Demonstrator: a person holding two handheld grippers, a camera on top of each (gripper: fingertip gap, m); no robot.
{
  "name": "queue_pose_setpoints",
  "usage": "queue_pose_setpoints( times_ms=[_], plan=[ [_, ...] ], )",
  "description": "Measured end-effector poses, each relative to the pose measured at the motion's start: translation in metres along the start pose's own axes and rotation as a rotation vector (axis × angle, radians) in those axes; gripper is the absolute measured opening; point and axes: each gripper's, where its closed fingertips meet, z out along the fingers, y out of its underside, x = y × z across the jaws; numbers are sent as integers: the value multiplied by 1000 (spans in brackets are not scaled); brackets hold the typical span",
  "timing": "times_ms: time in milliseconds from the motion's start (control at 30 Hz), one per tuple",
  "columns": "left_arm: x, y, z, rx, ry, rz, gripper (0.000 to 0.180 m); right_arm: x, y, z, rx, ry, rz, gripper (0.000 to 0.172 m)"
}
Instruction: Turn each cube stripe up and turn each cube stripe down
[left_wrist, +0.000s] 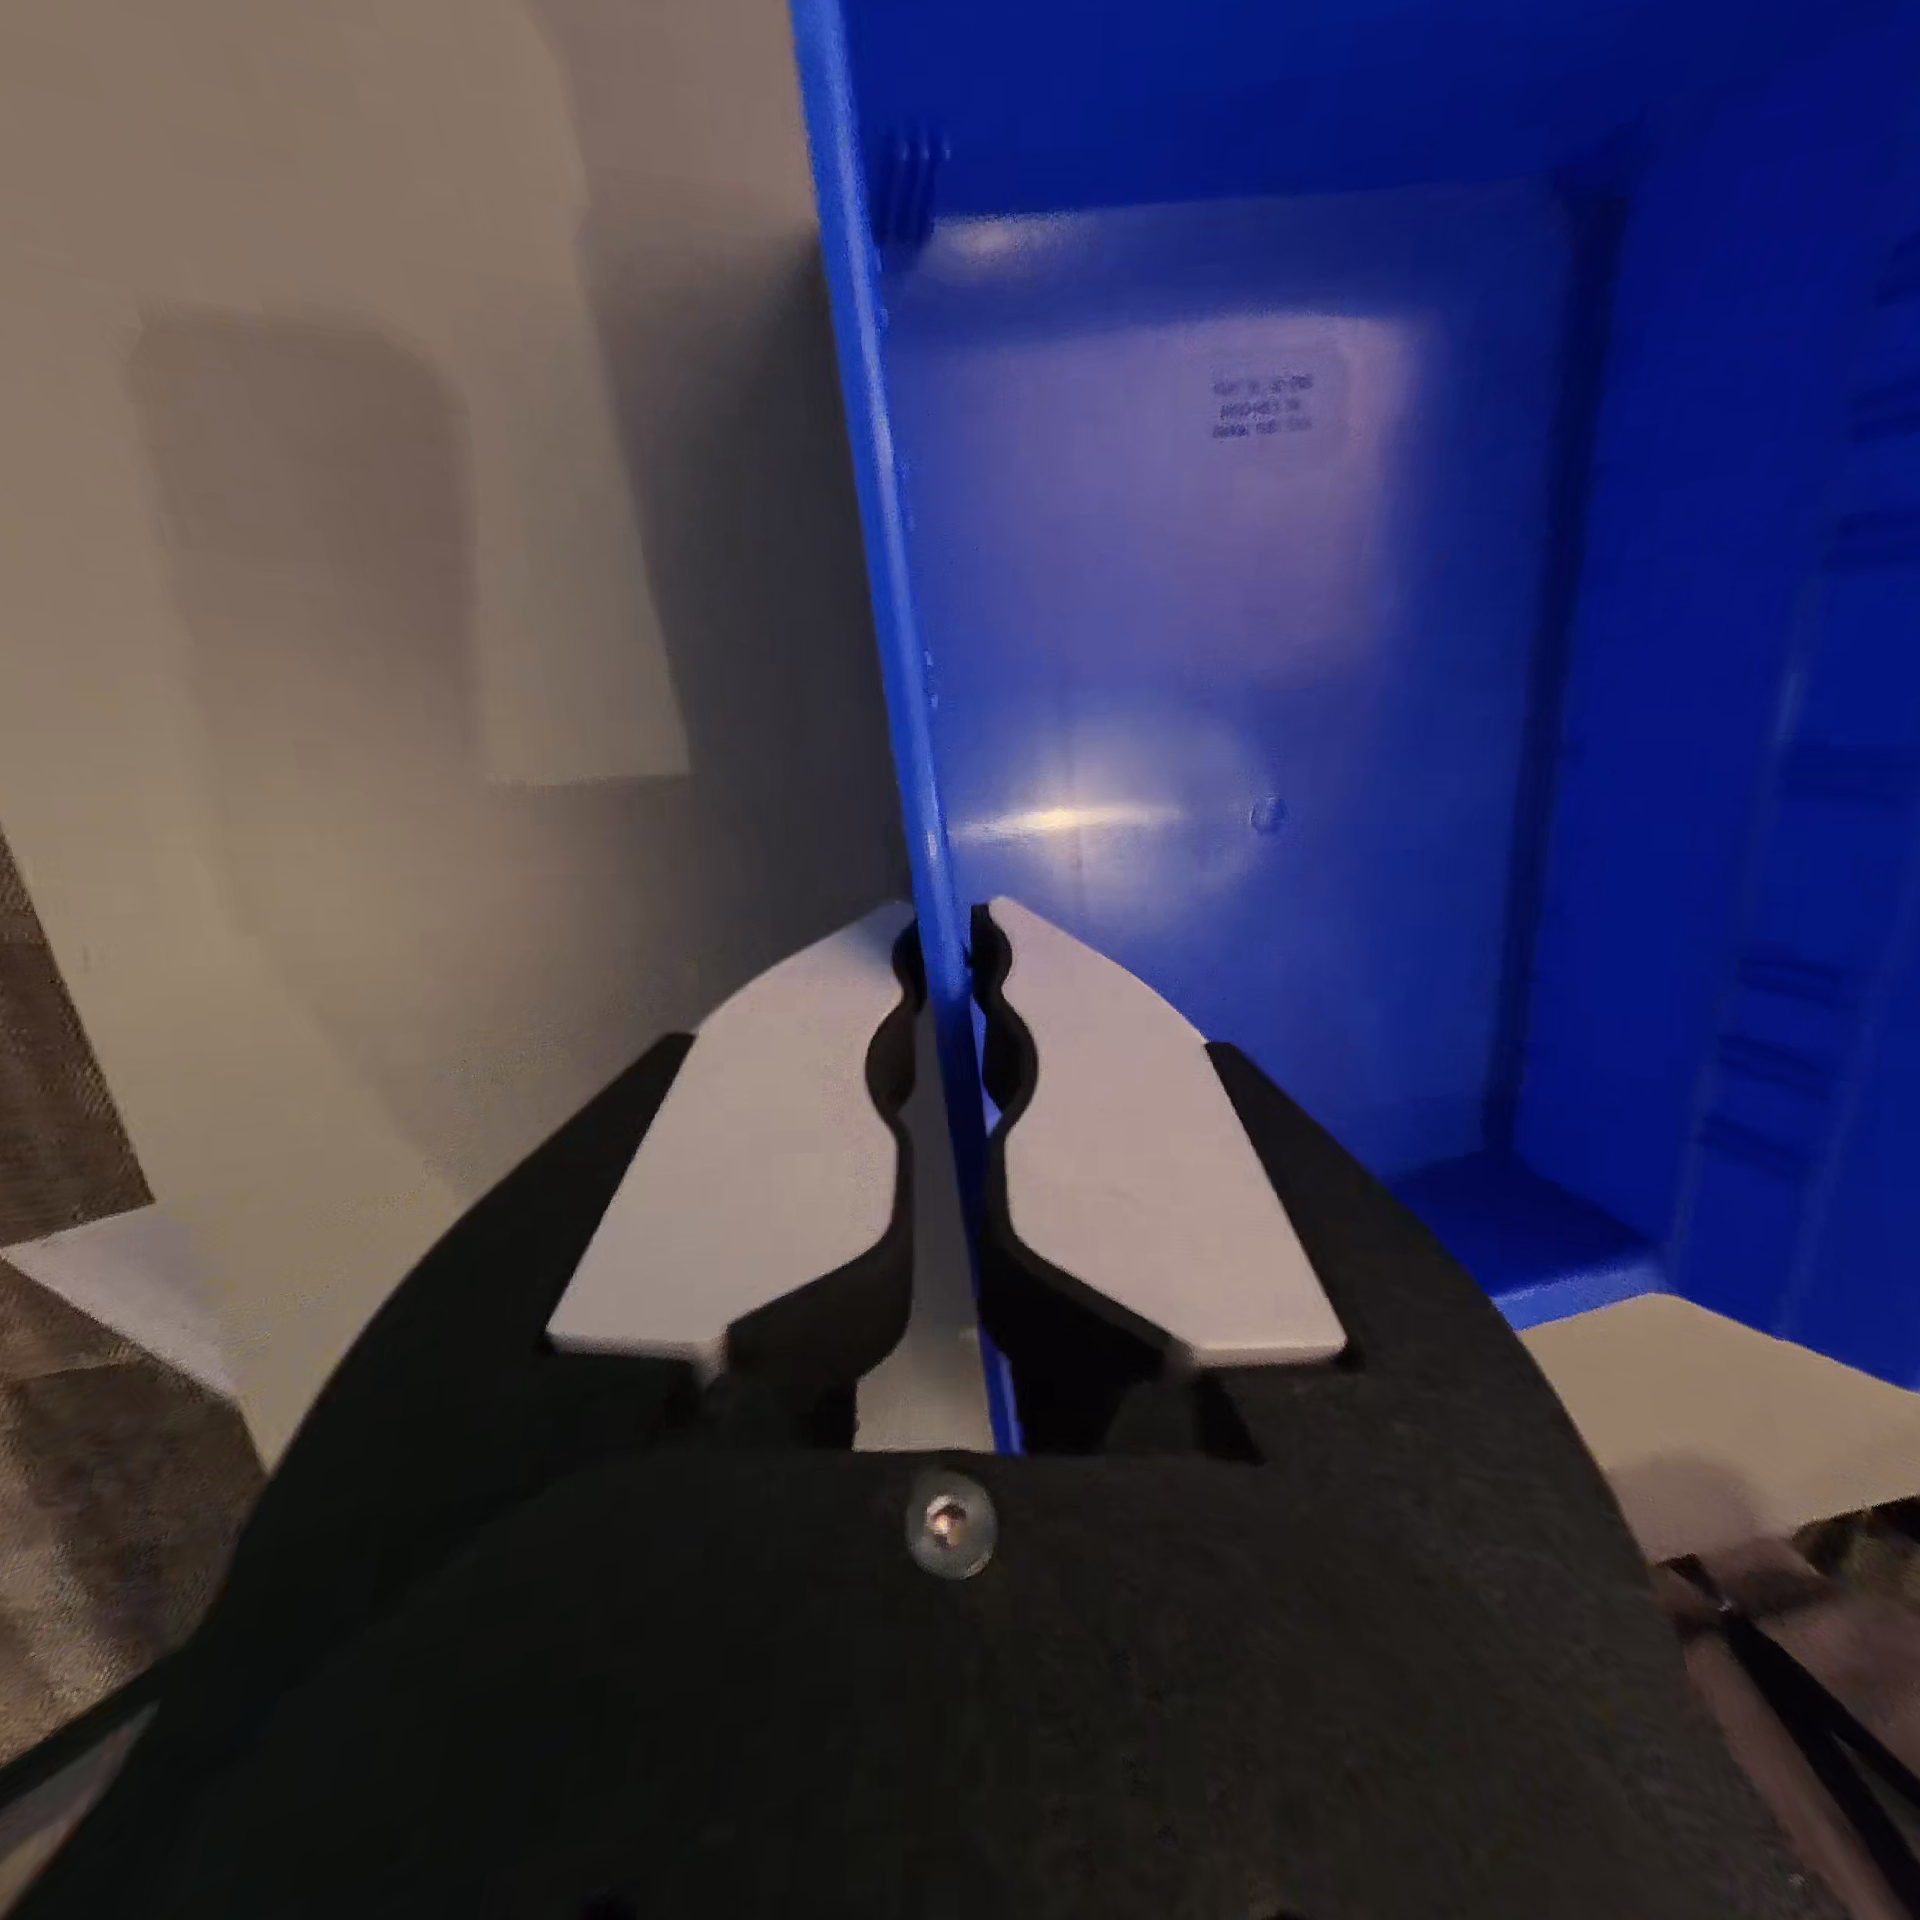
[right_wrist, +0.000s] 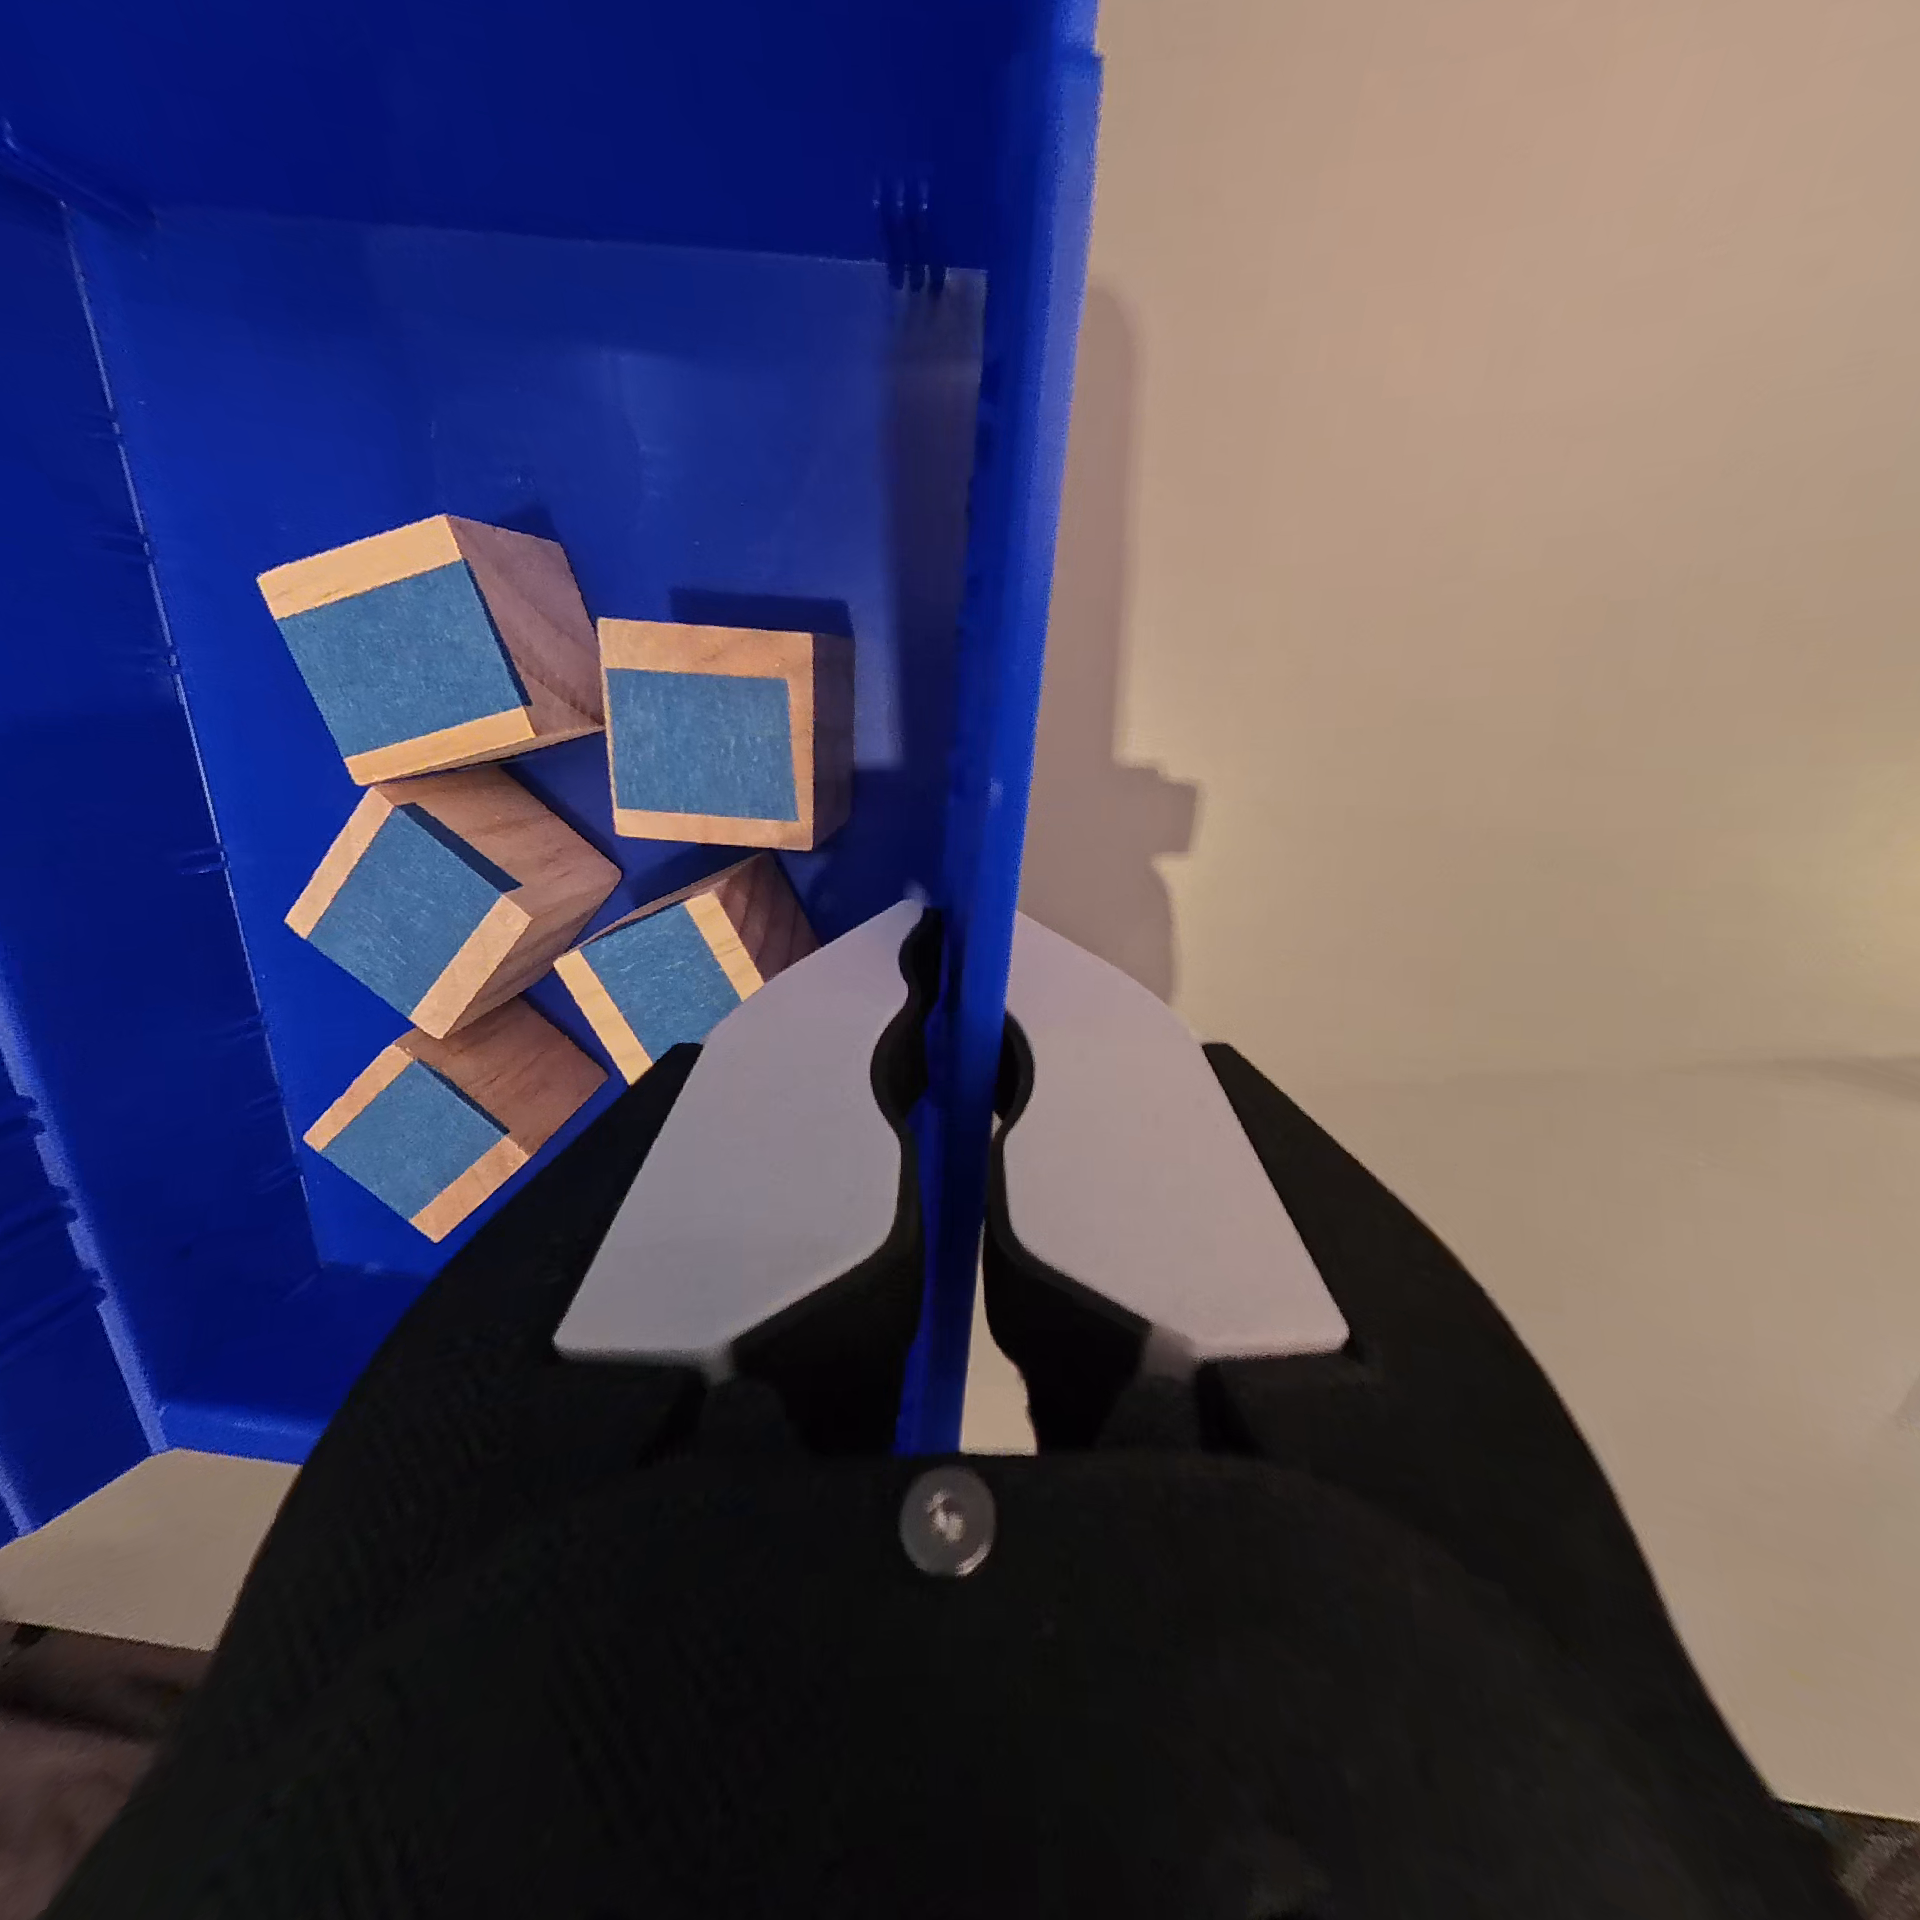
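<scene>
Pinching the blue bin (right_wrist: 520, 416) walls, both tongs, left (left_wrist: 943, 920) and right (right_wrist: 971, 925), grip tight (five wooden cubes (right_wrist: 416, 904) sit inside, blue sides up).

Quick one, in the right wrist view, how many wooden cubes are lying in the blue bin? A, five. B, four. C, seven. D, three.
A: five wooden cubes lie clustered on the floor of the blue bin, each showing a blue-taped face, with one partly hidden behind the right tool.
</scene>
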Motion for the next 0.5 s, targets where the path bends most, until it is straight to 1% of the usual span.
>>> queue_pose_setpoints(
  times_ms=[100, 167, 267, 367, 500],
  plan=[
    [0, 1, 1, -26, -75, 18, 7, -4, 2, 0, -20, -15, 31, 8],
    [8, 2, 2, -49, -85, 7, 7, -11, 5, 0, -40, -30, 45, 7],
    [33, 2, 7, -79, -60, 60, 7, -28, 8, 0, -72, -69, 50, 7],
    [62, -1, 15, -102, -67, 123, 7, -48, 9, 2, -97, -76, 17, 7],
    [97, -8, 25, -96, -128, 183, 9, -79, 6, 5, -109, -77, -23, 7]
  ],
)
